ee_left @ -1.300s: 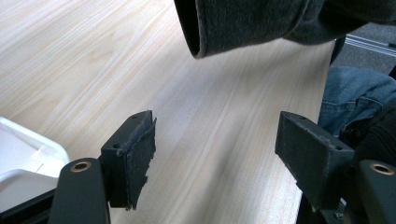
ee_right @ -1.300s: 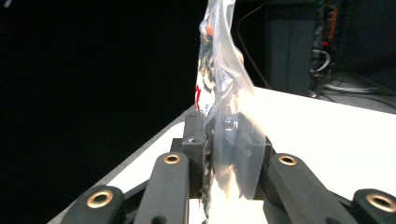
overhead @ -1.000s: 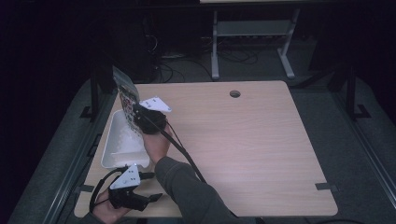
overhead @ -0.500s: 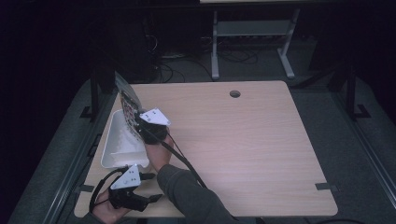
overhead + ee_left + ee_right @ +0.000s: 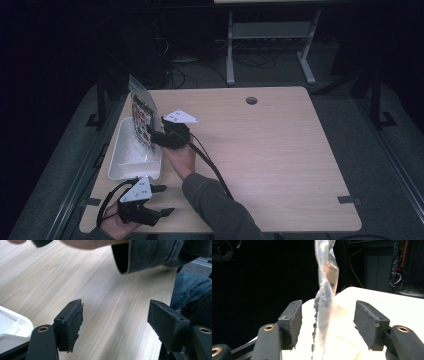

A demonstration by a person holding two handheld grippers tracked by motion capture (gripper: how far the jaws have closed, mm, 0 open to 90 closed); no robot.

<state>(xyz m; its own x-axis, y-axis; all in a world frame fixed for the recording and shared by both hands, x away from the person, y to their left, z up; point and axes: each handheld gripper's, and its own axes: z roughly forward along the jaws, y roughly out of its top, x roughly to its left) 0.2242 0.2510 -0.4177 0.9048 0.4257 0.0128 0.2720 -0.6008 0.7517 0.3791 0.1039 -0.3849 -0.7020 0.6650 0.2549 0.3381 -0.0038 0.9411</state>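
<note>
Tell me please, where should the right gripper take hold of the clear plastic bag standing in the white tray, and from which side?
Probably at the bag's lower middle, coming from the table side as the right gripper now does. The bag stands edge-on between its open jaws over the white tray, thin enough to pinch across its flat faces; the twisted top looks less steady.

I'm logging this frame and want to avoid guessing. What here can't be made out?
- Print on the clear bag: too small in the high view, seen edge-on in the right gripper view.
- Whether the bag rests in the white tray: its lower end is cut off by the frame edge in the right gripper view.
- Left gripper: body partly hidden under its grey plate.
</note>
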